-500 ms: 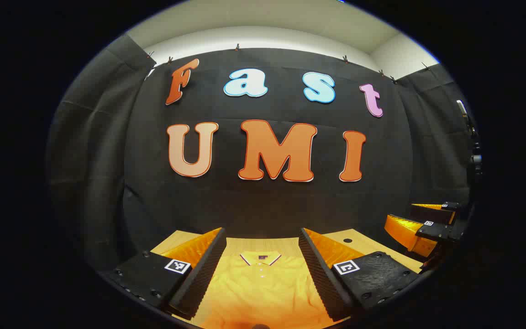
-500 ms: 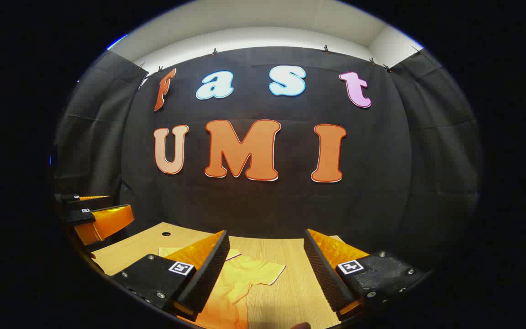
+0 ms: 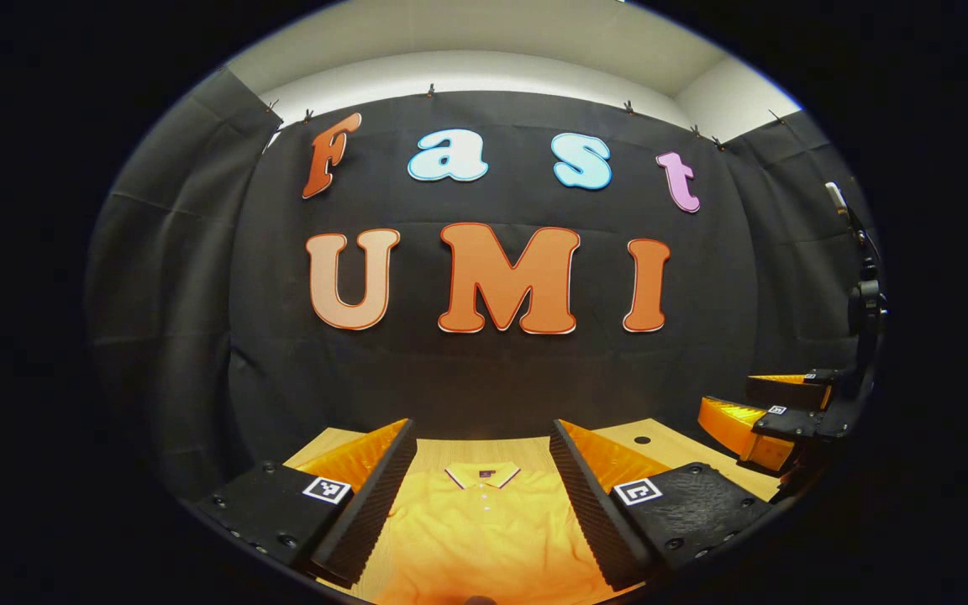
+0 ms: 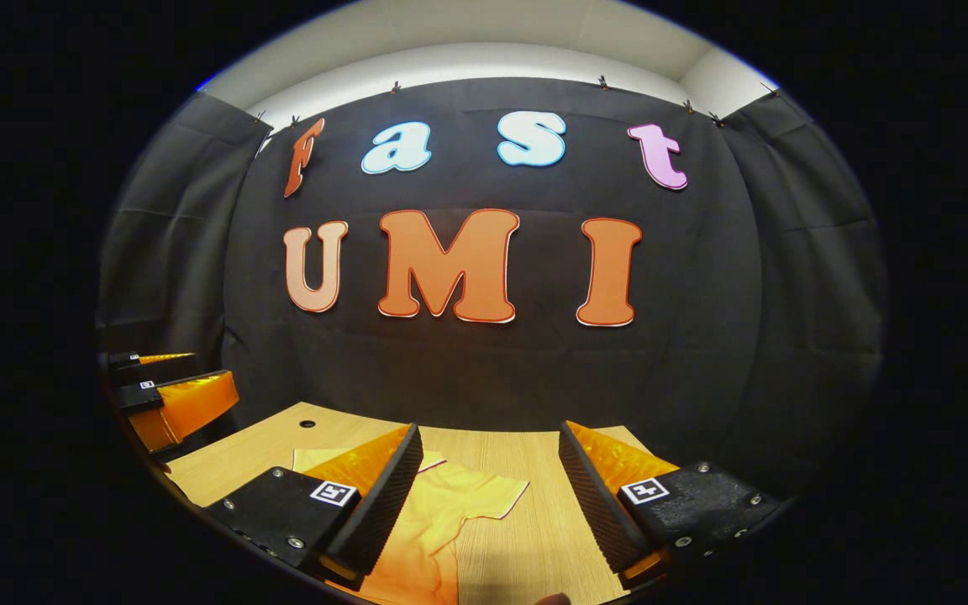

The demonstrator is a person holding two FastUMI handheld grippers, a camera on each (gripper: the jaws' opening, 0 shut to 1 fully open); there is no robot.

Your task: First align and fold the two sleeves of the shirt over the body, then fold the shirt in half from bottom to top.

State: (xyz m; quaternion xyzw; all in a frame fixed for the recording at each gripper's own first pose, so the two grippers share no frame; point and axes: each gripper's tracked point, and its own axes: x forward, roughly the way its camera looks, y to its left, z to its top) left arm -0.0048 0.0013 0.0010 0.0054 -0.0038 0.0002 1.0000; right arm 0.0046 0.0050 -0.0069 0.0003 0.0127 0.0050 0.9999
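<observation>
Shirt [image 3: 484,529] is laid flat on table [image 4: 534,470], collar [image 3: 482,476] toward wall. Left gripper [image 3: 484,504] is held wide open above its body; right gripper [image 4: 488,504] is held wide open above one sleeve [image 4: 484,496].

light: dim booth, bright strip of ceiling [image 3: 484,63] above | glare: none | focus: sharp centre, soft at rim | distortion: strong fisheye bowing at the edges
</observation>
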